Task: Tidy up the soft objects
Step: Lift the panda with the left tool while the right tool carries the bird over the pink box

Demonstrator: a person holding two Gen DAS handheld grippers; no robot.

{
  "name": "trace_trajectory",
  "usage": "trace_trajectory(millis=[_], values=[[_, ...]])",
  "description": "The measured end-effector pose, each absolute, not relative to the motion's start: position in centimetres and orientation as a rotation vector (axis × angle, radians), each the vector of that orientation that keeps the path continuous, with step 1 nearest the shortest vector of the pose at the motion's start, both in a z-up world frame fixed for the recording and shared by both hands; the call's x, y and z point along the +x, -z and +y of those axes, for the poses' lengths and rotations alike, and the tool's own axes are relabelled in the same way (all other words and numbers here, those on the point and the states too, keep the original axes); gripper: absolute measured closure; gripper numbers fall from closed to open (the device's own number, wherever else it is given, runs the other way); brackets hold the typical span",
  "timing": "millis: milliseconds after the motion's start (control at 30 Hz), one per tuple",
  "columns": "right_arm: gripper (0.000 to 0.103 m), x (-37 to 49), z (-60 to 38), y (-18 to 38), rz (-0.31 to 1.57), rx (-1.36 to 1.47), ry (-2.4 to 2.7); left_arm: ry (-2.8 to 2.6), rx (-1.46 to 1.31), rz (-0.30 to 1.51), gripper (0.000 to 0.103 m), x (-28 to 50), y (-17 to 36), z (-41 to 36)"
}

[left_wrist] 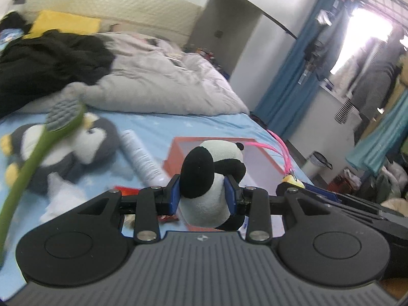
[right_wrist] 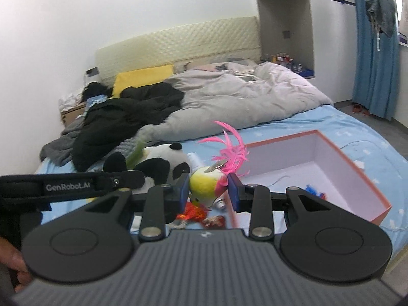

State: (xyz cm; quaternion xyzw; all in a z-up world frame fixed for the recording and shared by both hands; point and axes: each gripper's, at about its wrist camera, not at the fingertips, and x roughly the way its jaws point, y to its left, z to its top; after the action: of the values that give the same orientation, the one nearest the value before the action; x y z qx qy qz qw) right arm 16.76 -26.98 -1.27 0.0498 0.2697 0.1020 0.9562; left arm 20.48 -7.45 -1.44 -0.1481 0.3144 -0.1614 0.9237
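Left wrist view: left hand-held gripper (left_wrist: pixel 203 196) has its blue pads pressed into the white belly of a small panda plush (left_wrist: pixel 213 176), jaws narrowed on it. Panda sits upright between the pads, held above the bed, in front of the near-left corner of the orange-rimmed box (left_wrist: pixel 176 153).

Landmark: the box, open, white inside, lying on the light blue sheet (left_wrist: pixel 153 125) toward the foot of the bed.

- Left of the box: white tube (left_wrist: pixel 141 156) lying flat, then a grey penguin plush (left_wrist: pixel 66 150) on its back farther left.
- Green long-handled brush (left_wrist: pixel 38 153) crosses in front of the penguin, blurred; what carries it I cannot tell.
- Beyond the box: rumpled grey duvet (left_wrist: pixel 158 86), black clothing (left_wrist: pixel 48 58) heaped left of it, yellow pillow (left_wrist: pixel 66 23) against the headboard.

Right wrist view: right hand-held gripper (right_wrist: pixel 208 191) is clamped on a yellow and pink bird plush (right_wrist: pixel 207 184) with pink feathers (right_wrist: pixel 233 150) standing up from its head. Bird hangs just left of the box's near-left corner, over red and orange wrappers (right_wrist: pixel 193 211) on the sheet. Panda shows just left of the bird, beside the strap of the other gripper. A few small coloured bits lie inside the box; too small to name.
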Motion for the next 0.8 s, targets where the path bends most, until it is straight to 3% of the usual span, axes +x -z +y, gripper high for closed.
trace_trajectory(millis=[233,300,367,467,800], values=[[0.067,21.1,-30.8,2.5,0.604,0.116,-0.134,0.386,-0.299,0.720,0.062,27.1,3.3,-11.8],[0.067,22.3,-31.8,3.2,0.629,0.127,-0.115,0.399,-0.306,0.740,0.072,29.1,3.8,-13.0],[0.067,23.2,-32.8,4.2,0.648,0.129,-0.099,0.412,-0.284,0.749,0.072,30.8,4.3,-14.5],[0.067,25.1,-34.1,6.2,0.693,0.132,-0.073,0.417,-0.237,0.809,0.082,33.4,5.9,-16.8],[0.067,28.9,-36.2,12.5,0.841,0.187,-0.051,0.425,-0.170,0.910,0.082,37.1,11.1,-19.2]])
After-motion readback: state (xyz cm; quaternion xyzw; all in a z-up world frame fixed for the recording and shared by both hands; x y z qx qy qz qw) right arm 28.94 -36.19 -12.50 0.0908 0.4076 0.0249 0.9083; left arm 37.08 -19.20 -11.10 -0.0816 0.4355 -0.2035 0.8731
